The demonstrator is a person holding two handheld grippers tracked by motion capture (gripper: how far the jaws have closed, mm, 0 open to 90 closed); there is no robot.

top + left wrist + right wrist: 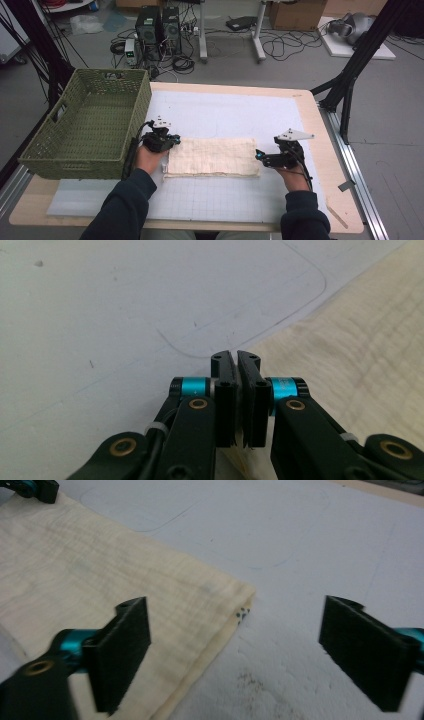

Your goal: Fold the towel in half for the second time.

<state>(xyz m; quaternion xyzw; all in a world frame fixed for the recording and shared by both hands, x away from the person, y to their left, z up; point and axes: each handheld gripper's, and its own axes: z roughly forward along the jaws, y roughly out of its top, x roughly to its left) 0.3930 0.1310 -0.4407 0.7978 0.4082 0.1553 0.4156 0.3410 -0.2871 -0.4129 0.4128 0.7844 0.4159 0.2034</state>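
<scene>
A folded cream cloth (214, 157) lies flat at the centre of the white mat (240, 112). At its nine o'clock edge the left gripper (175, 139) is clenched on the fabric; at three o'clock the right gripper (258, 156) hovers released, jaws wide (one over the cloth's corner). A green woven basket (89, 125) stands at ten o'clock.

Lighting as I see it — even, soft overhead light, faint shadows; right gripper (235, 655) close-up blurred — no glare.
</scene>
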